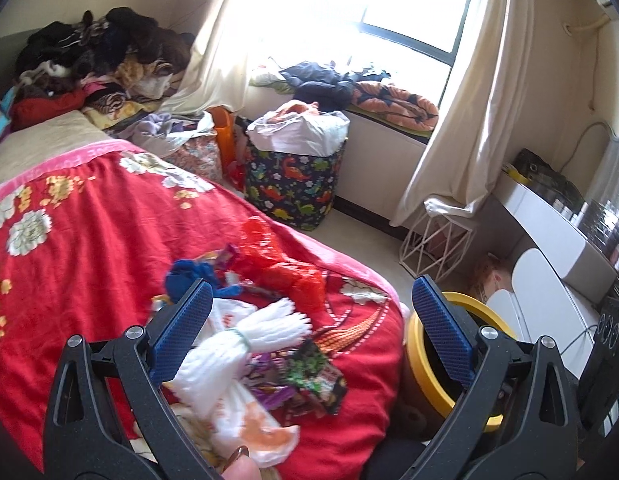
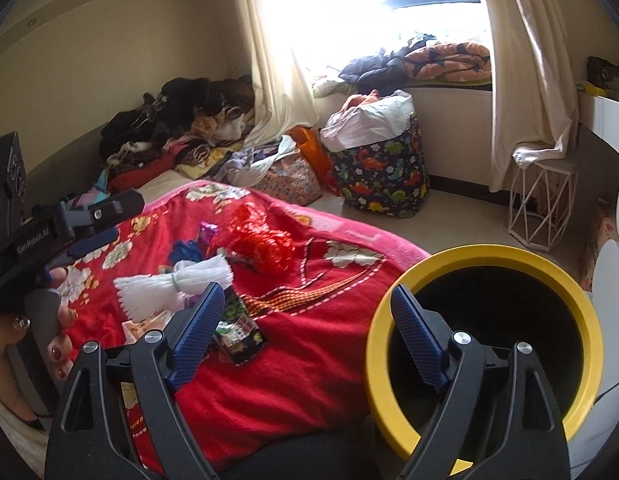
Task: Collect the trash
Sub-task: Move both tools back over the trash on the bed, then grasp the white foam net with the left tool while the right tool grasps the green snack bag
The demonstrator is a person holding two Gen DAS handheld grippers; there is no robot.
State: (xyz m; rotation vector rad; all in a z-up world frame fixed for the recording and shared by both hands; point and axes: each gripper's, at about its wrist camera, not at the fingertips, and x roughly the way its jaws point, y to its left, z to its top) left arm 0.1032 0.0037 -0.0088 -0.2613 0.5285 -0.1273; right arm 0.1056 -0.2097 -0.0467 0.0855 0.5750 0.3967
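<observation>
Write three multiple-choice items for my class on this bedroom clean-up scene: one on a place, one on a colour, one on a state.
1. Where does the round yellow-rimmed trash bin stand?
A. On the window sill
B. On the floor beside the red floral blanket
C. Under the white wire side table

2. What colour is the crumpled plastic net bag on the blanket?
A. Red
B. Green
C. Black

3. How does the right gripper stand?
A. Shut on a wrapper
B. Shut on the bin's rim
C. Open, holding nothing

Answers:
1 B: the bin sits at the bed's edge, apart from sill and side table.
2 A: the net bag is bright red, behind the white foam fruit net.
3 C: its blue pads are spread wide with nothing between them.
</observation>
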